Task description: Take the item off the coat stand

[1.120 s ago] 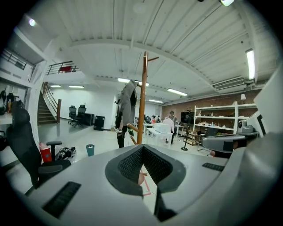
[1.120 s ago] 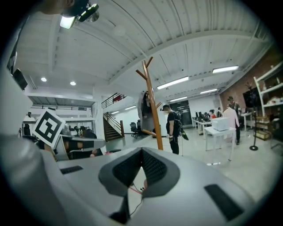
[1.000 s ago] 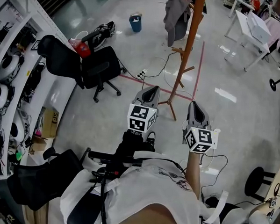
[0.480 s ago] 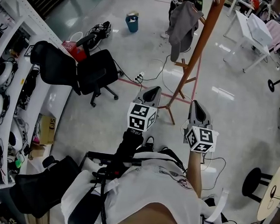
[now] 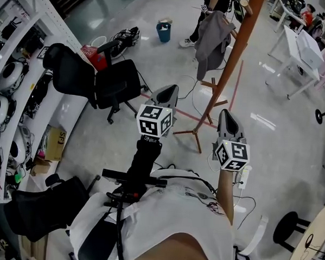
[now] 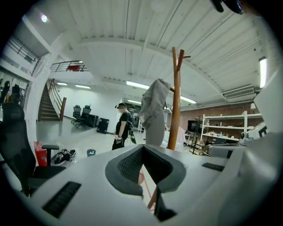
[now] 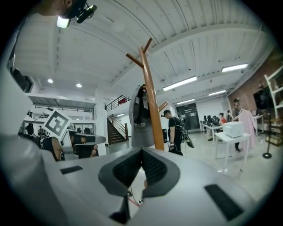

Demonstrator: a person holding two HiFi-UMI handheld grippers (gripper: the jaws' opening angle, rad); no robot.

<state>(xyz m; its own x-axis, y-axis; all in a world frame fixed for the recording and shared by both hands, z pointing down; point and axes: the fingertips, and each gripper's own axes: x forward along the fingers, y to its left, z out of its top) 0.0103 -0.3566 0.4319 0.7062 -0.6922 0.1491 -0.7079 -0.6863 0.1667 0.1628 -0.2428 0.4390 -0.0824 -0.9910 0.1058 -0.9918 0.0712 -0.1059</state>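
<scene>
The left gripper [image 5: 170, 90] and the right gripper [image 5: 226, 114] have jaws together, empty. Well ahead of them, a grey jacket [image 5: 212, 36] hangs on the coat stand [image 5: 233, 57].

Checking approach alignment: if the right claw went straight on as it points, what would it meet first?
Most likely the grey garment hanging on the coat stand, dead ahead of the right claw in its own view. Nothing nearer shows in that line, though depth is hard to judge.

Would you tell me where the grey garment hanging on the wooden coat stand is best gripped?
Probably its bunched top where the grey garment meets the wooden coat stand, coming from the side away from the pole; below, it drapes limp.
</scene>
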